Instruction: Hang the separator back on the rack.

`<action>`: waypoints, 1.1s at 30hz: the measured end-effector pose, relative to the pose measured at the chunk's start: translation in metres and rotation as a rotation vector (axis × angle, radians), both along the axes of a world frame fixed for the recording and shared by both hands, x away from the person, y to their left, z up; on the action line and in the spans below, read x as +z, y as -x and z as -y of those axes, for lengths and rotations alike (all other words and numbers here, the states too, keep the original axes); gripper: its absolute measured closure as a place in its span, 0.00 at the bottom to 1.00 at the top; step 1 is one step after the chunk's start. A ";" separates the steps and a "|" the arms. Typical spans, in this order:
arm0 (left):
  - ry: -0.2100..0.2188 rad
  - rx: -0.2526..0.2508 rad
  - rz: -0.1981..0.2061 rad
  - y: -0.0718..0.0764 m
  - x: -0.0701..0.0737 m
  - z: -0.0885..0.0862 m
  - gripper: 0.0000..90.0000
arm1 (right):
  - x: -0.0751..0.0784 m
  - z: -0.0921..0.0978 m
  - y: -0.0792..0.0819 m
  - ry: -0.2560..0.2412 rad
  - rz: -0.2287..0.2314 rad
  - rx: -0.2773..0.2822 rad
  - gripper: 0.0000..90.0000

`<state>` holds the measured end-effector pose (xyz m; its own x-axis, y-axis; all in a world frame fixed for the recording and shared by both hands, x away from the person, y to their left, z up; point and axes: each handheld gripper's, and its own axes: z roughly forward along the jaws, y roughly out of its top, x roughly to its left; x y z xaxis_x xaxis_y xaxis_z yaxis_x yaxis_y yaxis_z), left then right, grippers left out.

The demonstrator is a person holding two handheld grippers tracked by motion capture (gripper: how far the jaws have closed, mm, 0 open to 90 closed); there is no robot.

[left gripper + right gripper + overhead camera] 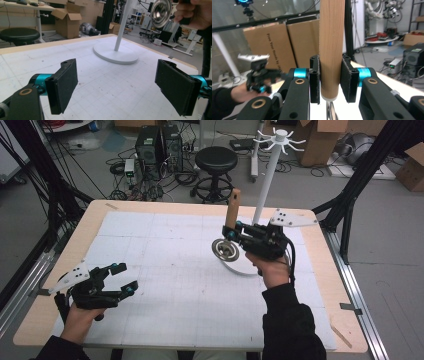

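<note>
While the left claw (119,279) rests low over the near left part of the desk (165,270) with its jaws wide apart and nothing between them, the right claw (231,231) is raised above the middle right of the desk and clamped on the wooden handle (232,209) of a metal strainer (225,249). In the high view the handle points up and away, and the round steel bowl hangs below the jaws, clear of the white gridded mat. In the right gripper view the handle (331,47) stands upright between the two black pads (314,80), which press on both its sides; its top is cut off by the frame, and the bowl below is barely visible. In the left gripper view the shiny bowl (160,12) appears at the upper edge, partly cut off, beside the person's right hand (193,13). A white rack stand (267,180) rises behind the right claw; its round base (115,52) sits on the far part of the desk, and the claw hides part of the pole in the high view
</note>
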<state>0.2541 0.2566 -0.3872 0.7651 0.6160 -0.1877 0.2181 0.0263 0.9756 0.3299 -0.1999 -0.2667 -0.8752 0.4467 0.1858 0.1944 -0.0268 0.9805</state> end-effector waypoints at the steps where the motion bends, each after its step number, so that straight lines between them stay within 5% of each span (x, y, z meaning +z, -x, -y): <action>1: -0.001 0.002 0.001 0.000 0.000 -0.001 0.21 | 0.004 0.001 -0.004 0.000 0.000 -0.005 0.80; 17: 0.009 -0.010 -0.007 0.002 -0.002 -0.003 0.22 | 0.052 0.025 -0.046 -0.037 0.008 -0.143 0.80; 33: 0.013 -0.015 -0.008 0.002 -0.002 -0.003 0.22 | 0.051 0.040 -0.054 -0.007 -0.035 -0.231 0.80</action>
